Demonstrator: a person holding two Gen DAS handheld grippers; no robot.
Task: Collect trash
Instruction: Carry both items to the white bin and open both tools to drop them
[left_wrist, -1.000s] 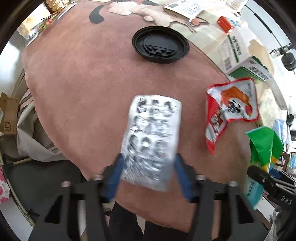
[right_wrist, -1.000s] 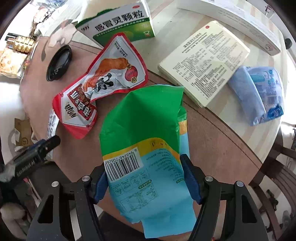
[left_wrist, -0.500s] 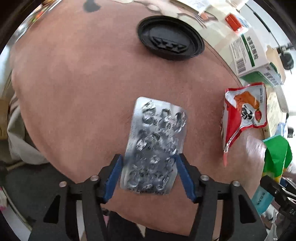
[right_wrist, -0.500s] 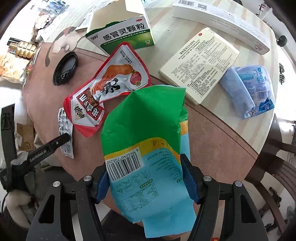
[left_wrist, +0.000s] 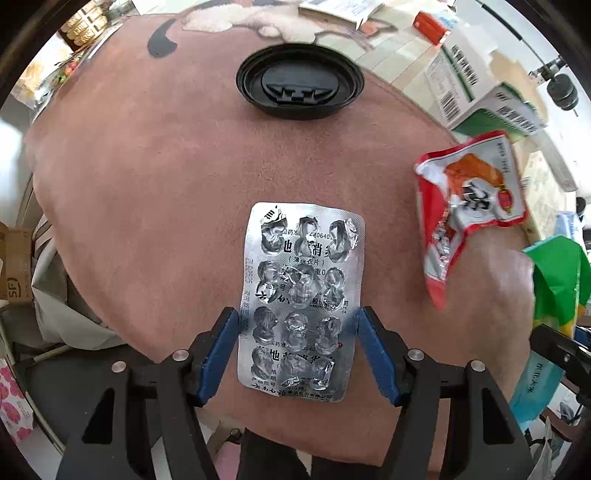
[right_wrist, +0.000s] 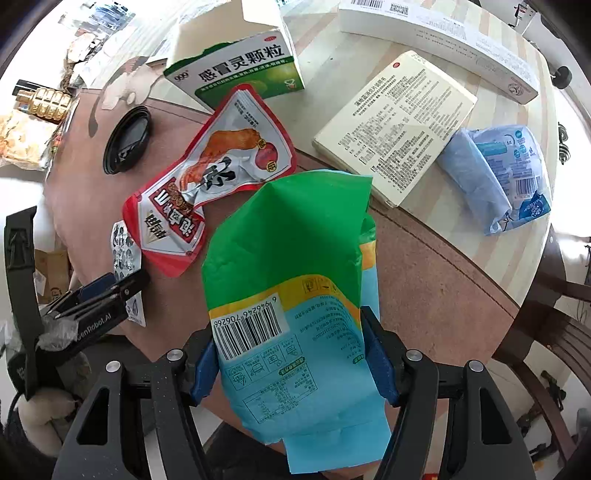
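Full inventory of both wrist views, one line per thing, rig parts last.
Empty foil blister pack: 1, silver, on the pink mat between the left tongs' pads, gaps both sides.
Round plastic lid: 1, black, far side of the mat.
Torn snack pouch: 1, red and white, on the mat's edge.
Paper bag: 1, green, yellow and blue, between the right tongs' pads.
Medicine carton: 1, green and white, opened, on the table.
Printed leaflet: 1, cream, on the table.
Tissue pack: 1, blue, by the leaflet.
Long box: 1, white, far edge.
Pink mat: 1.
Left tongs: black, blue pads, open.
Right tongs: same, shut on the bag.
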